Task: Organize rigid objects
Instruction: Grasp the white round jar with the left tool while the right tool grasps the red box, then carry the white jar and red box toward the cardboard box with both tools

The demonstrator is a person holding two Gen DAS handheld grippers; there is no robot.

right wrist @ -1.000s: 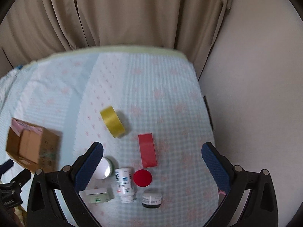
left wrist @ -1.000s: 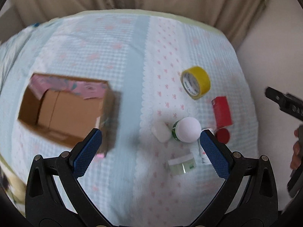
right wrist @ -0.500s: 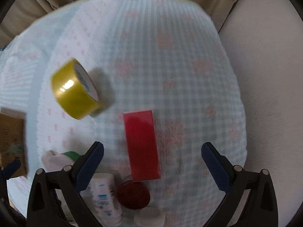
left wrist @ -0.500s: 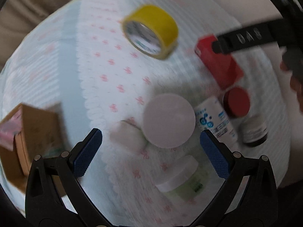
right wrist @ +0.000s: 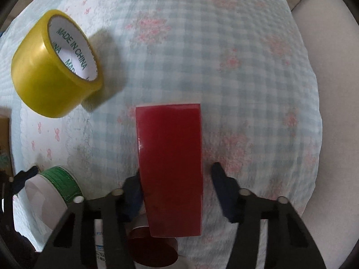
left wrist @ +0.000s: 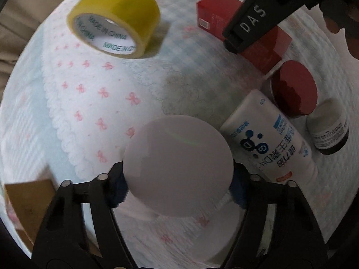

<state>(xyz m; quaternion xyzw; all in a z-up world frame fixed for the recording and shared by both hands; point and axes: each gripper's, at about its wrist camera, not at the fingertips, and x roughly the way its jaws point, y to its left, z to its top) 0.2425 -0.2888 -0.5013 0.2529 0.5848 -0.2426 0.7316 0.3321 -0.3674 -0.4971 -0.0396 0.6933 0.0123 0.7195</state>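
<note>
Left wrist view. Left tool [left wrist: 178,190] points almost straight down at a checked cloth [left wrist: 89,78] with pink bows. Its jaws are closing, with the white-lidded jar [left wrist: 177,168] between them. The blue pads are half hidden under the lid's rim and look pressed to either side of the jar. A white bottle [left wrist: 269,143] with blue print lies just right of the jar. Right of the bottle are a red-lidded jar [left wrist: 294,87] and a dark jar [left wrist: 329,132] with a pale cap. A yellow tape roll [left wrist: 121,6] stands on edge at far left. The red box [left wrist: 215,6] lies at far right, crossed by a black finger [left wrist: 253,20] of the right tool. A cardboard box [left wrist: 27,201] corner shows blurred at near left.

Right wrist view. Right tool [right wrist: 177,190] also points down, astride the near half of the red box [right wrist: 170,157], which lies flat on the cloth [right wrist: 224,67]. Its jaws are closing. The left pad meets the box's left edge. The right pad stands apart from the right edge, with cloth showing between, so there is no clamp yet. The red-lidded jar [right wrist: 152,248] sits just near of the box. The tape roll [right wrist: 53,67] is at far left. At near left the white-lidded jar [right wrist: 60,179] shows its green body, with a pad of the left tool [right wrist: 27,172] beside it.
</note>
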